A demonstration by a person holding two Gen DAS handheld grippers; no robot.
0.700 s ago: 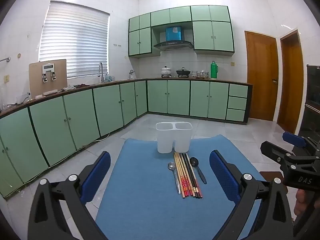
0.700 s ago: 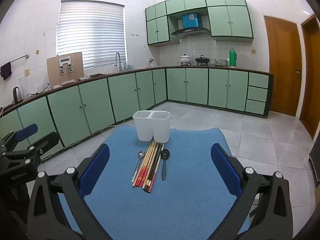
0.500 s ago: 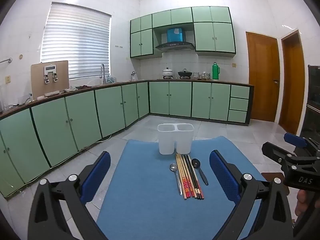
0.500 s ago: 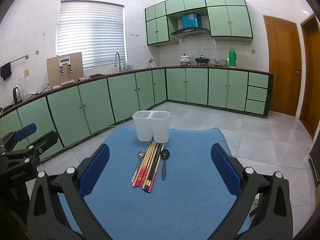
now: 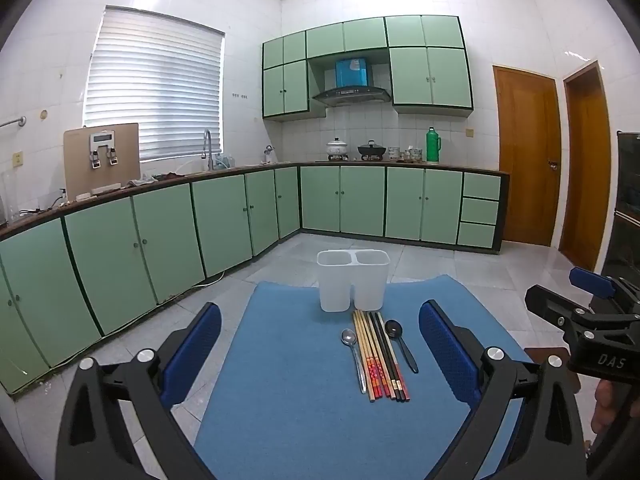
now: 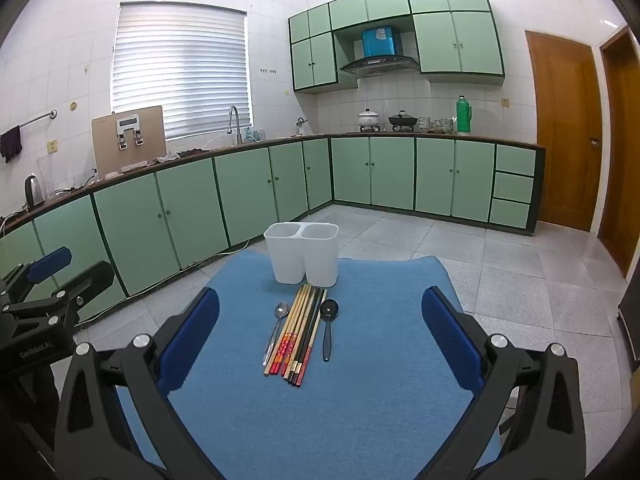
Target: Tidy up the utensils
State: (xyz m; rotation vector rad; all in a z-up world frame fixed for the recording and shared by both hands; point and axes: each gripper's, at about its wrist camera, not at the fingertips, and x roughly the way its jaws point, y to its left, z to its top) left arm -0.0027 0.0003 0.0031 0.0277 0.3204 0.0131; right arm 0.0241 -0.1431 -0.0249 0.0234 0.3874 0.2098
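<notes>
A white two-compartment utensil holder (image 5: 353, 280) (image 6: 302, 253) stands upright and empty at the far end of a blue mat (image 5: 288, 392) (image 6: 360, 392). In front of it lie a metal spoon (image 5: 353, 354) (image 6: 275, 330), a row of several chopsticks (image 5: 380, 354) (image 6: 299, 332) and a black spoon (image 5: 401, 344) (image 6: 328, 326). My left gripper (image 5: 320, 354) is open and empty, held above the mat's near part. My right gripper (image 6: 320, 340) is open and empty too, also short of the utensils. Each gripper shows at the edge of the other's view.
The mat covers a small table that stands on a grey tiled floor (image 6: 500, 280). Green kitchen cabinets (image 5: 180, 232) run along the left and the back wall. Two wooden doors (image 5: 528, 156) are at the right.
The left view has shifted slightly, so the holder and utensils sit a little further right in it. The right gripper has barely moved. Both stay open.
</notes>
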